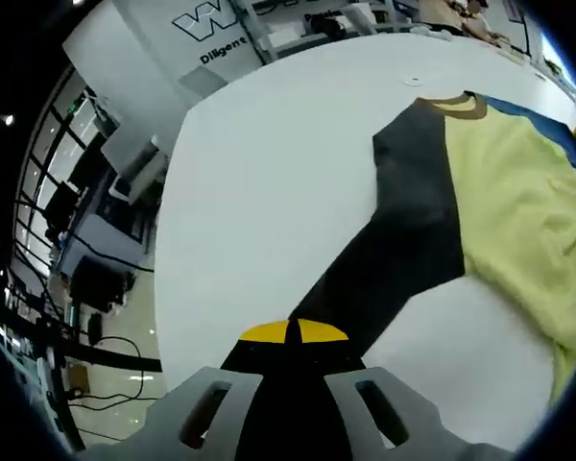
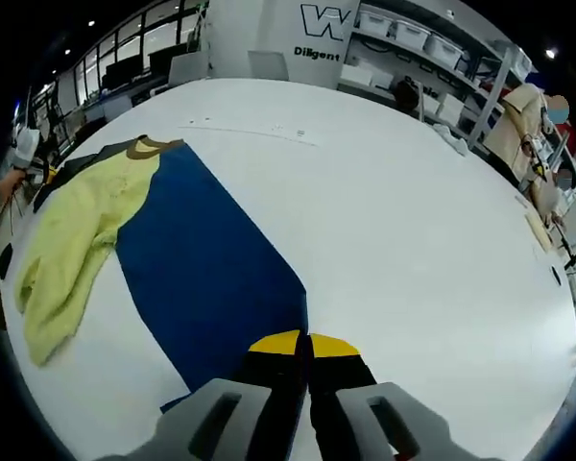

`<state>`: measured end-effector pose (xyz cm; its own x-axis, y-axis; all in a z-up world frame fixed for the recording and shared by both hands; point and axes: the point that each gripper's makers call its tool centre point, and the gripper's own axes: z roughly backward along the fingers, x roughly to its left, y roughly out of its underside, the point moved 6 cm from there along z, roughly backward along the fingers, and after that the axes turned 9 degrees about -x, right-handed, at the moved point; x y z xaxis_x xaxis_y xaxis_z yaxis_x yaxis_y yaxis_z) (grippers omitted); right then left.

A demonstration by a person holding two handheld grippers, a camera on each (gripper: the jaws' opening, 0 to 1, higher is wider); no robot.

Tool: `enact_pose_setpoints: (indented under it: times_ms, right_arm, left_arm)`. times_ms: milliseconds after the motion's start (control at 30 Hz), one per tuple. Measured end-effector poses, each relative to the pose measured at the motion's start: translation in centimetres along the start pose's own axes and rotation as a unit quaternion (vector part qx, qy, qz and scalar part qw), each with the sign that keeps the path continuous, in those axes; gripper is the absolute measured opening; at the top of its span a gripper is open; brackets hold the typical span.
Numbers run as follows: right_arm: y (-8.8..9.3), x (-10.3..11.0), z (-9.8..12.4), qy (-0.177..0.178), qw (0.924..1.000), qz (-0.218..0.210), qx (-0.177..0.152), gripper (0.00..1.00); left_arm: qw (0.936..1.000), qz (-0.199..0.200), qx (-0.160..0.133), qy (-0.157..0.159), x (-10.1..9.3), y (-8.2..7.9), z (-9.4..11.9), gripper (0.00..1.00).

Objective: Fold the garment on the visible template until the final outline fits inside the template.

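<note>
A garment with a pale yellow body lies spread on the white table. Its collar is brown. A charcoal sleeve runs from the body down to my left gripper, whose yellow-tipped jaws are shut on the sleeve's end. In the right gripper view the same yellow body lies at the left, and a long blue sleeve stretches from it to my right gripper, shut on the sleeve's end. Both sleeves are pulled out straight.
The white table stretches wide to the right of the blue sleeve, with faint marks near its far side. Beyond the table's edges stand shelves with bins, desks and cables on the floor.
</note>
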<state>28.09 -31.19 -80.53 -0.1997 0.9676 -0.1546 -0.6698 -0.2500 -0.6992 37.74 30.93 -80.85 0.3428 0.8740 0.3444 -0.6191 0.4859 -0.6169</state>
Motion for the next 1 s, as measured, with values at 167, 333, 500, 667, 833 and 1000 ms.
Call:
enact_pose_setpoints:
  times_ms: [167,333,500,667,833,1000]
  right_arm:
    - [0.2,-0.1,-0.2,0.002,1.0000,0.005,0.004,0.00]
    - [0.3,-0.3,-0.4,0.004,1.0000,0.005,0.004,0.00]
    - [0.2,-0.7,-0.8,0.011,0.9999,0.007,-0.001,0.00]
    - [0.0,-1.1,-1.3,0.015,0.9998,0.010,-0.002,0.00]
    - [-0.3,-1.6,-1.9,0.016,0.9998,0.014,0.000,0.00]
    - [-0.6,-2.0,-2.4,0.017,0.9997,0.014,0.006,0.00]
  left_arm:
    - [1.0000,-0.001,0.001,-0.003,0.2,0.1,0.0,0.00]
    - [1.0000,0.004,0.001,-0.002,0.2,0.1,0.1,0.00]
    - [1.0000,0.006,0.003,-0.001,0.2,0.2,0.2,0.00]
    - [0.9999,0.010,0.006,0.000,0.3,0.3,0.3,0.00]
    - [0.9998,0.014,0.011,0.002,0.3,0.4,0.4,0.00]
    - [0.9996,0.020,0.020,-0.001,0.2,0.7,0.7,0.00]
